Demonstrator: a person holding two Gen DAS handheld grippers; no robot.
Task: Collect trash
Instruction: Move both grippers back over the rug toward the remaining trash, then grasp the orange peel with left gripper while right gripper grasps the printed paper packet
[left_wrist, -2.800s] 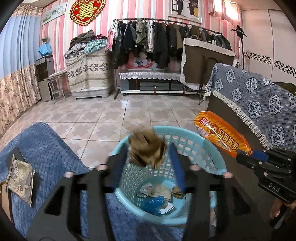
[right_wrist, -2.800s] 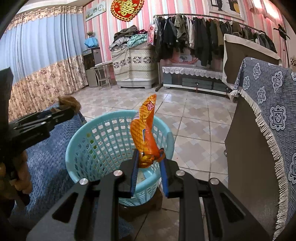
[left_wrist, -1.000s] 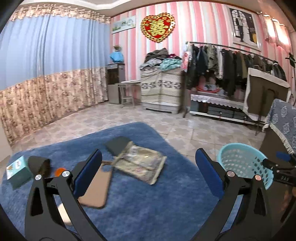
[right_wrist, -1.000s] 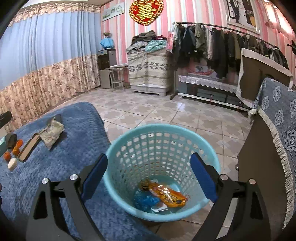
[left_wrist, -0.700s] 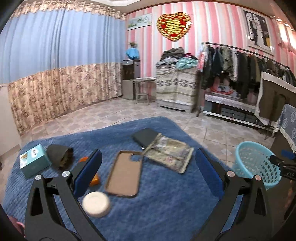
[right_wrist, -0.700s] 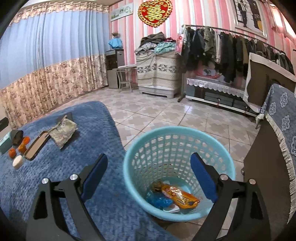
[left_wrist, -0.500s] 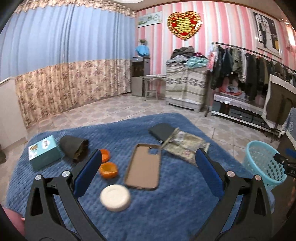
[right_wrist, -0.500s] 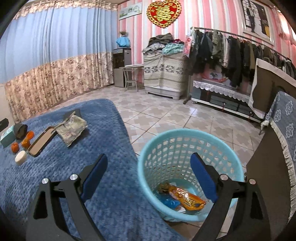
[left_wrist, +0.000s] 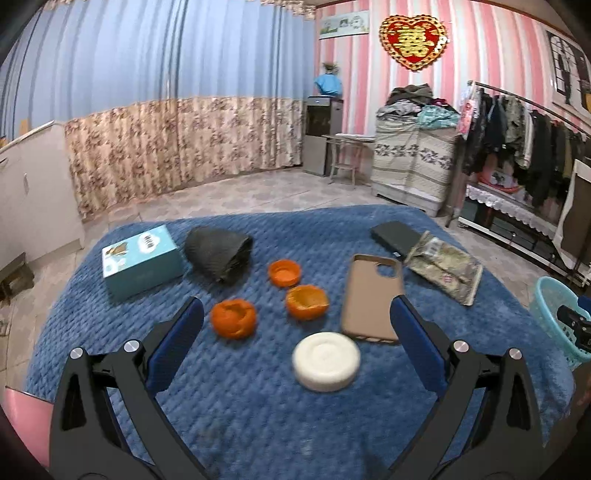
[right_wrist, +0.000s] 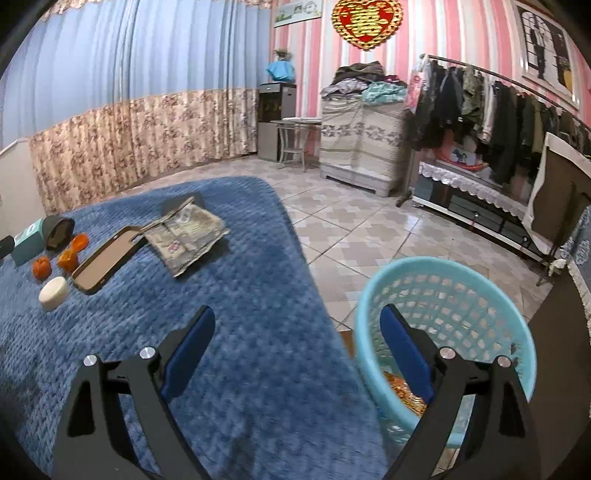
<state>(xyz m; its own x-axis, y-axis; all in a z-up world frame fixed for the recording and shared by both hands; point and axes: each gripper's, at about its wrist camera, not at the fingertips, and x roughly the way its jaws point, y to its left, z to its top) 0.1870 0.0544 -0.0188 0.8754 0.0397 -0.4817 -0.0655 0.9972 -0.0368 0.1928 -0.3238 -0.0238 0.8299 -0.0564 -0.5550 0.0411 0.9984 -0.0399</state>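
At twelve o'clock of the wide-open left gripper (left_wrist: 295, 332), close squarely over one orange peel (left_wrist: 307, 302), avoiding the phone case (left_wrist: 373, 297).

Left gripper (left_wrist: 295, 325): jaws spread wide, nothing between the blue pads (left_wrist: 176, 347). Both black finger frames rise symmetrically from the lower corners of the left wrist view, roughly level, tips pointing forward and slightly downward. Pads touch nothing.

Right gripper (right_wrist: 297, 350): jaws likewise spread wide, blue pads (right_wrist: 188, 356) bare, nothing held. Finger frames rise symmetrically from the lower corners of the right wrist view, pitched forward and down.

A dark part of the right gripper shows at the far right edge of the left wrist view, well apart from the left gripper. The hands holding the grippers cannot be seen.
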